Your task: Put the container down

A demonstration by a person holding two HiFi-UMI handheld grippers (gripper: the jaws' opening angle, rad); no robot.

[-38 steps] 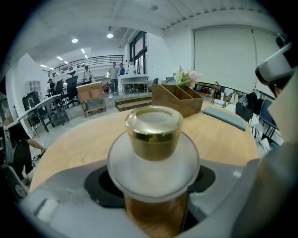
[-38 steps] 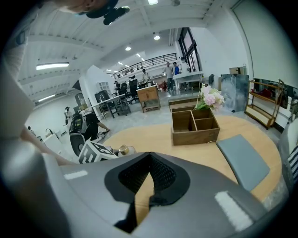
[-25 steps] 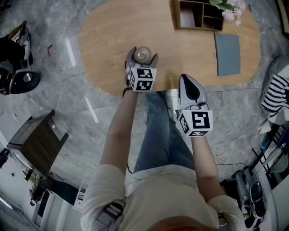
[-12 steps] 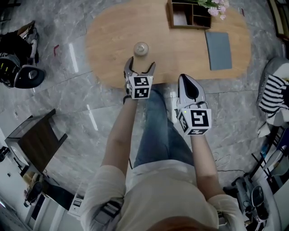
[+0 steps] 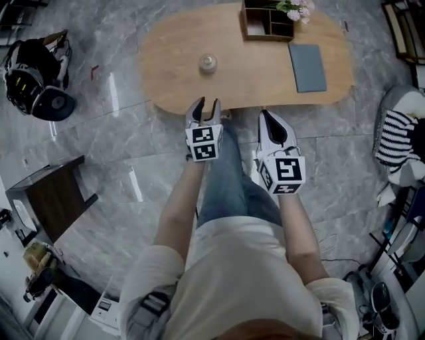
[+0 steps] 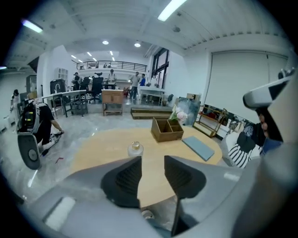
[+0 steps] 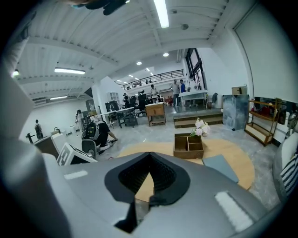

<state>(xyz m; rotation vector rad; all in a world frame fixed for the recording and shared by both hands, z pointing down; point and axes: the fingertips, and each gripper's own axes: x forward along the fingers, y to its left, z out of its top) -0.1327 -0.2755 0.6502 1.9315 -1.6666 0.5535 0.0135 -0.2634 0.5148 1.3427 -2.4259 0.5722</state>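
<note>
The small clear glass jar [image 5: 208,63] stands on the oval wooden table [image 5: 179,46] at twelve o'clock from my left gripper [image 5: 204,106], whose jaws, the task seemingly done, have just been closing, narrow and empty; my right gripper [image 5: 265,116] is pinched together, idle

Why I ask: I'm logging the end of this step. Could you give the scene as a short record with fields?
jar: upright on the table, clear of both grippers
table: oval, wooden; also holds a wooden box, flowers and a grey pad
left gripper: by the table's near edge, jaws partly apart, just been closing, nothing between them
right gripper: beside the left one, jaws together, empty
task state: jar is put down
</note>
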